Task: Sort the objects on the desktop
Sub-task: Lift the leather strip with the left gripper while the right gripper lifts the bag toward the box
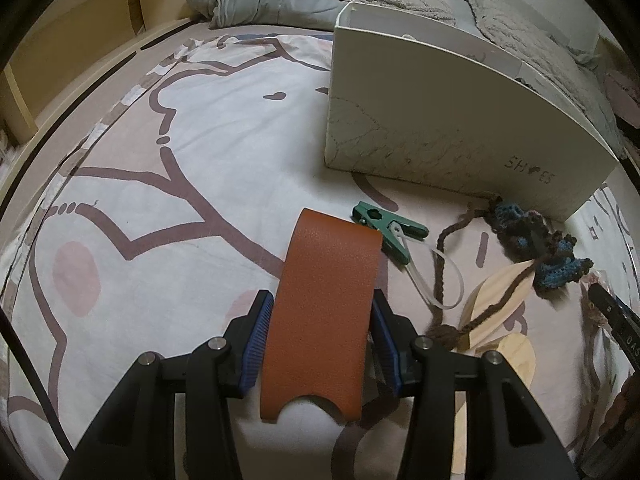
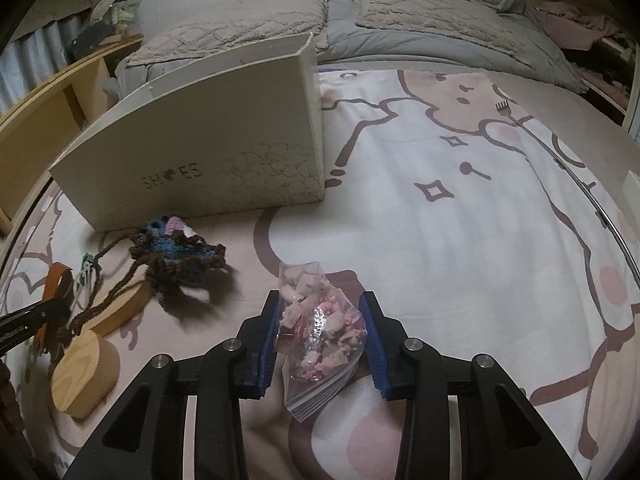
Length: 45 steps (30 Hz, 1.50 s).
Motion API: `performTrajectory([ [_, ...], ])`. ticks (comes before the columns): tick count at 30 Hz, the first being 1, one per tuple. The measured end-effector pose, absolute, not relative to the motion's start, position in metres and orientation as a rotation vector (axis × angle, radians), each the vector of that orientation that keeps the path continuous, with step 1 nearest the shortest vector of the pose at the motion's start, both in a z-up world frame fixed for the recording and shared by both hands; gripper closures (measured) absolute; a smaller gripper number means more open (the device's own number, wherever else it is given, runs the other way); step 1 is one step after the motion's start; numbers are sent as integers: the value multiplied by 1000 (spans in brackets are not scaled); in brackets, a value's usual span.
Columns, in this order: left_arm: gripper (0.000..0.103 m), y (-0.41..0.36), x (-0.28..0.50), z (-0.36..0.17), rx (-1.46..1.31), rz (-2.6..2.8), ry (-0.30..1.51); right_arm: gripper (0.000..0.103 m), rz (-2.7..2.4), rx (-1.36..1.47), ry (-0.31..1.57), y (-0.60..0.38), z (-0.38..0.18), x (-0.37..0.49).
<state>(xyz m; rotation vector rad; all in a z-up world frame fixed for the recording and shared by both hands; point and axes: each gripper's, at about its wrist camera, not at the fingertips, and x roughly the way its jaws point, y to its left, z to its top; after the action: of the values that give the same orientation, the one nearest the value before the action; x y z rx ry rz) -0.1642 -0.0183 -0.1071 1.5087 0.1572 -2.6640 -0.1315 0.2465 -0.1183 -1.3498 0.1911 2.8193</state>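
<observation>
Bedroom scene: a bed [image 2: 460, 208] spread with a cartoon-print sheet serves as the sorting surface, grey pillows at its head and one open white shoebox [image 2: 200, 160] marked "SHOES" standing on it. Left hand-held gripper [image 1: 322, 334] is closed on one tan leather strap [image 1: 328, 312], whose long axis runs straight ahead toward twelve o'clock; the shoebox [image 1: 452, 132] lies at about one o'clock from it, a short way beyond. Right hand-held gripper [image 2: 320, 344] has its jaws drawn in on one clear zip bag of pink and white bits [image 2: 320, 332], pads pressing its sides, the bag's long axis also pointing to twelve o'clock; from here the shoebox sits at about ten to eleven o'clock. Both appear about equally near the box, so either load could probably be carried over its rim next. Still on the sheet between the two: one green clothes peg [image 1: 384, 232] with a clear loop, one crocheted brown-and-blue pouch [image 2: 180, 256] on a long yarn cord, and two pale wooden pieces [image 2: 86, 372] lying under that cord. The box's inside is hidden in both views.
</observation>
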Motion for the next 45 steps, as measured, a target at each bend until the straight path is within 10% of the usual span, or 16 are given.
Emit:
performTrajectory([
  [45, 55, 12, -129, -19, 1254, -2872, 149, 64, 3168, -1048, 100, 195, -30, -88],
])
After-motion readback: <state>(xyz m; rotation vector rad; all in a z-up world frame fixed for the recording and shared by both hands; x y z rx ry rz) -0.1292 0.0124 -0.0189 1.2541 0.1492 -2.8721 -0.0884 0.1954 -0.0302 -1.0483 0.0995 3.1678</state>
